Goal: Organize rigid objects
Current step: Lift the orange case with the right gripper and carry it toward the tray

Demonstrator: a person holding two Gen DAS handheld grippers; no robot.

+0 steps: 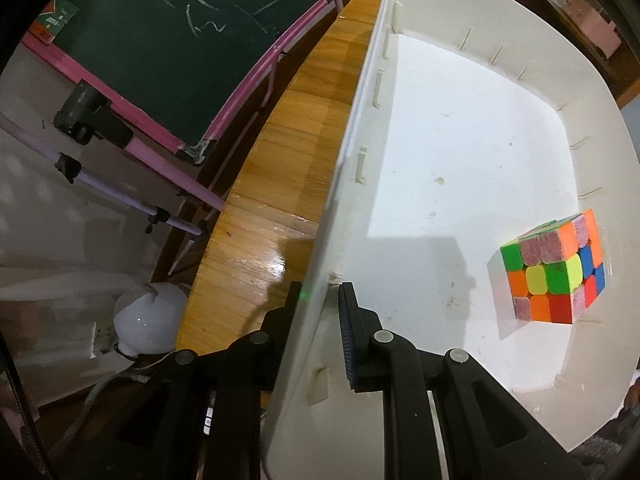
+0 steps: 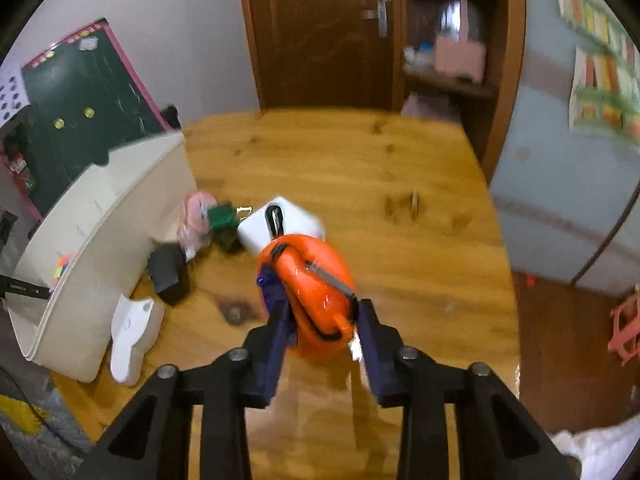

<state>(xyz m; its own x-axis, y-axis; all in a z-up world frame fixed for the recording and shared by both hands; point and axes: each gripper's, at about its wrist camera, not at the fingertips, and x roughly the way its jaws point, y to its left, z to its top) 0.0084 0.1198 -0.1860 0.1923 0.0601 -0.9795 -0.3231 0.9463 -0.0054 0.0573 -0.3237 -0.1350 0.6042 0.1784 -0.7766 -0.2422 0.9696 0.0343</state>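
Observation:
My left gripper [image 1: 320, 292] is shut on the near wall of a white plastic bin [image 1: 420, 140], one finger outside and one inside. A Rubik's cube [image 1: 554, 270] lies inside the bin at its right side. My right gripper [image 2: 318, 304] is shut on an orange rounded object [image 2: 310, 292] with a grey metal strip, held above the wooden table [image 2: 360, 168]. The bin also shows in the right wrist view [image 2: 100, 240] at the table's left edge. The left gripper's tip is just visible there [image 2: 24, 289].
Next to the bin on the table lie a white plastic piece [image 2: 132, 336], a black block [image 2: 168, 272], a pink item [image 2: 196, 220], a green item [image 2: 222, 218] and a white box [image 2: 280, 224]. A chalkboard [image 1: 168, 40] stands beyond the table's left edge. A wooden door [image 2: 320, 32] is behind.

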